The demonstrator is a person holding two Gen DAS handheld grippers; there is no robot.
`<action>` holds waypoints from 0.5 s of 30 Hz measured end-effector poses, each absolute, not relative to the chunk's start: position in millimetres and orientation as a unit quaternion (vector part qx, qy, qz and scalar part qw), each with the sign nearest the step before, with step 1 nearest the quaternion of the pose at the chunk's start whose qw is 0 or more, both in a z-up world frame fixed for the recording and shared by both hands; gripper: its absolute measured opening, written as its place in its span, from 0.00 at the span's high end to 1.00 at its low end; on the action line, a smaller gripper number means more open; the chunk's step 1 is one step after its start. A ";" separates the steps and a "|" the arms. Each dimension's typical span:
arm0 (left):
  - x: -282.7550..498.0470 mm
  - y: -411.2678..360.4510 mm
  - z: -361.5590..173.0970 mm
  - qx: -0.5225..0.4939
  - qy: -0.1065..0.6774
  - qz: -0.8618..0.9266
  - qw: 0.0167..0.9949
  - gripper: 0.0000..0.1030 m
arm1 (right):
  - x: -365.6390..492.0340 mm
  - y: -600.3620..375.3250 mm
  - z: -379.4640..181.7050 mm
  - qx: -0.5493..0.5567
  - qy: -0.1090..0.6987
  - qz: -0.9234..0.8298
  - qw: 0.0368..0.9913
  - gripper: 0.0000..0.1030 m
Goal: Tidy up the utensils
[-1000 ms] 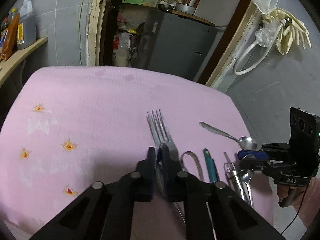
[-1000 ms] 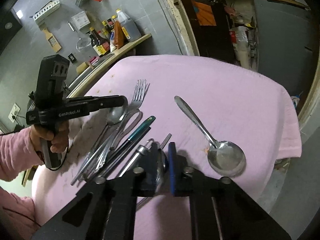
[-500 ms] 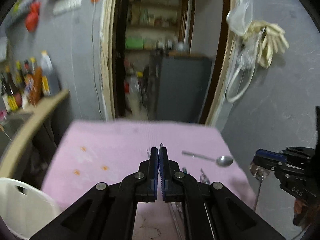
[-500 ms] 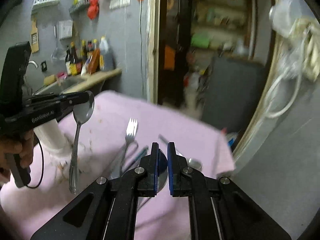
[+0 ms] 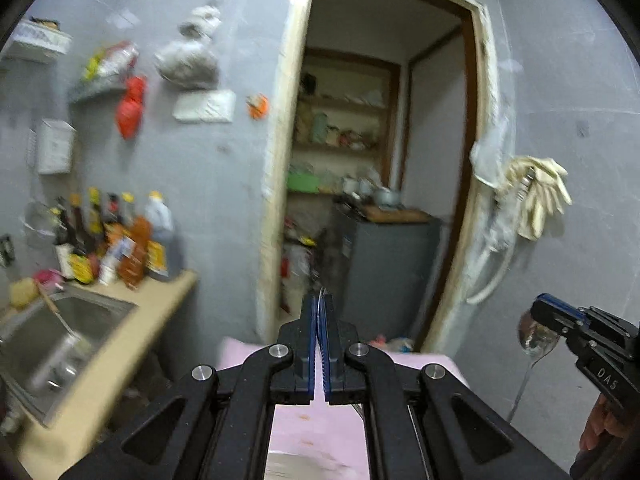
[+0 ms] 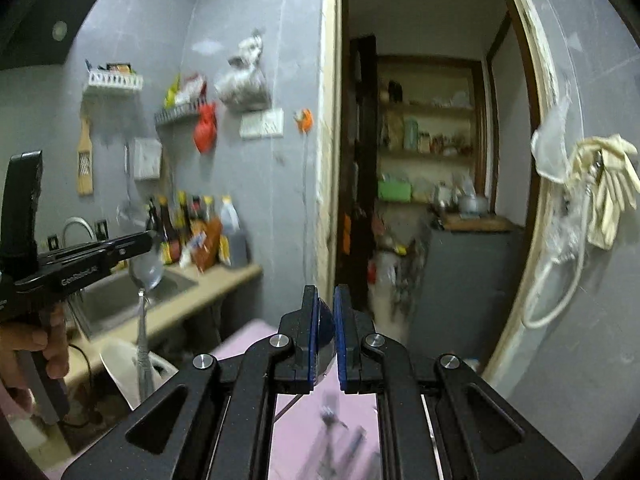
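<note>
My left gripper (image 5: 319, 312) is shut on the bowl of a metal spoon; only the thin edge of that spoon (image 5: 321, 300) shows between the pads. In the right wrist view the same left gripper (image 6: 138, 242) holds this spoon (image 6: 145, 276) with the handle hanging down. My right gripper (image 6: 324, 304) is shut on another spoon's bowl (image 6: 325, 344). In the left wrist view that right gripper (image 5: 538, 312) holds its spoon (image 5: 534, 340) hanging. Both are raised above the pink table (image 5: 296, 428). Blurred utensils (image 6: 340, 436) lie on the cloth below.
A steel sink (image 5: 52, 332) and a wooden counter with several bottles (image 5: 116, 240) are at the left. A white bin (image 6: 120, 364) stands by the table. An open doorway with a grey cabinet (image 5: 392, 272) is ahead. Gloves (image 5: 536, 196) hang on the right wall.
Both grippers have risen and tilted up from the table, each lifting a spoon by its bowl. The view now faces the wall and doorway instead of the cloth.
</note>
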State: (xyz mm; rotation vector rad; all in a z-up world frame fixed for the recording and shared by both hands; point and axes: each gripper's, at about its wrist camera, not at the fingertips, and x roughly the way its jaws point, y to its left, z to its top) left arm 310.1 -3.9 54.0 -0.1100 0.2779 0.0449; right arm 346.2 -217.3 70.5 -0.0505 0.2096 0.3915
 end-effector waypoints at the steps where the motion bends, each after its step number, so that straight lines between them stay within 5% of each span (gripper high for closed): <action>1: 305.6 10.9 58.8 -0.049 0.132 0.037 0.989 0.97 | 344.9 -203.4 73.3 -0.025 0.093 0.196 0.976 0.93; 15: 289.4 129.6 34.1 -0.003 0.099 0.176 0.979 0.97 | 319.6 -47.9 38.3 -0.155 0.022 0.192 0.969 0.93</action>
